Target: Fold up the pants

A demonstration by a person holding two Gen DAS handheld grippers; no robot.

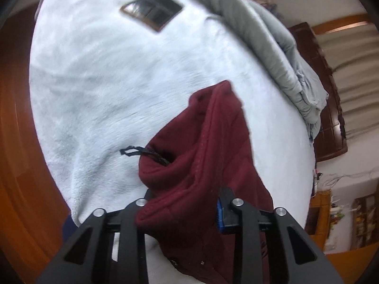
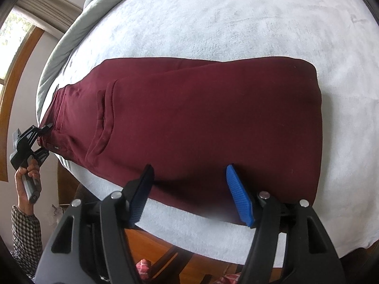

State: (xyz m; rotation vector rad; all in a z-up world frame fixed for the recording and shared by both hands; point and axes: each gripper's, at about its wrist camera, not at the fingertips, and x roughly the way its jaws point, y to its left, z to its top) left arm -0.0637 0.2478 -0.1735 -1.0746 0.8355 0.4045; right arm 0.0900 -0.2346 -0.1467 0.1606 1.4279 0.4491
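Left gripper (image 1: 182, 210) jaws clamped on pants (image 2: 201, 123) waistband; right gripper (image 2: 189, 189) jaws wide.

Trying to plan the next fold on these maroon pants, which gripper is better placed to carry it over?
Left, probably: the left gripper is shut on the waistband of the pants, while the right gripper hovers open.

A home bedroom: blanketed bed (image 2: 236, 23), grey duvet (image 1: 284, 54), curtained window (image 2: 14, 35).
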